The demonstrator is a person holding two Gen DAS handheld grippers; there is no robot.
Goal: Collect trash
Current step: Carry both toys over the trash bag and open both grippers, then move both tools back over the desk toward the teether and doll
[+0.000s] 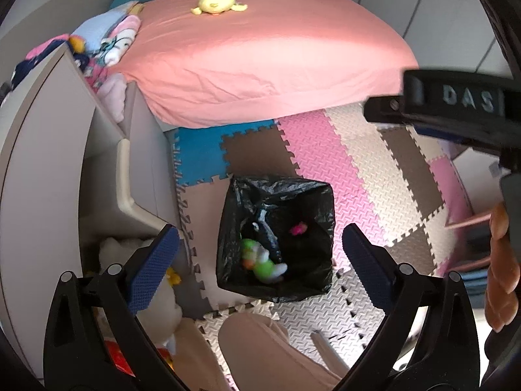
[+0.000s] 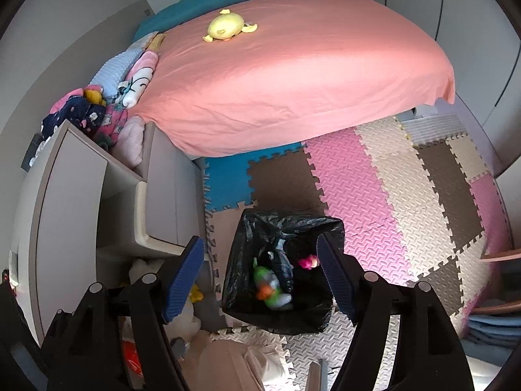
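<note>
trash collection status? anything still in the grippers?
Done: a green toy, a pink item and a dark piece lie in the black-lined bin. In hand: nothing; left gripper and right gripper are both open and empty above the bin. Left: no loose trash shows on the foam mat; clutter beside the cabinet is unclear.

One black-lined trash bin (image 1: 276,238) on floor. Inside bin: one green toy (image 1: 260,257), one small pink item (image 1: 299,228), one dark blue item (image 2: 282,268); three pieces visible. One bed (image 1: 260,65) with pink sheet. One yellow plush (image 1: 217,0) on bed. One white plush (image 1: 162,299) beside bin. Foam floor mats (image 1: 358,163) in four colours: pink, cream, brown, blue.
</note>
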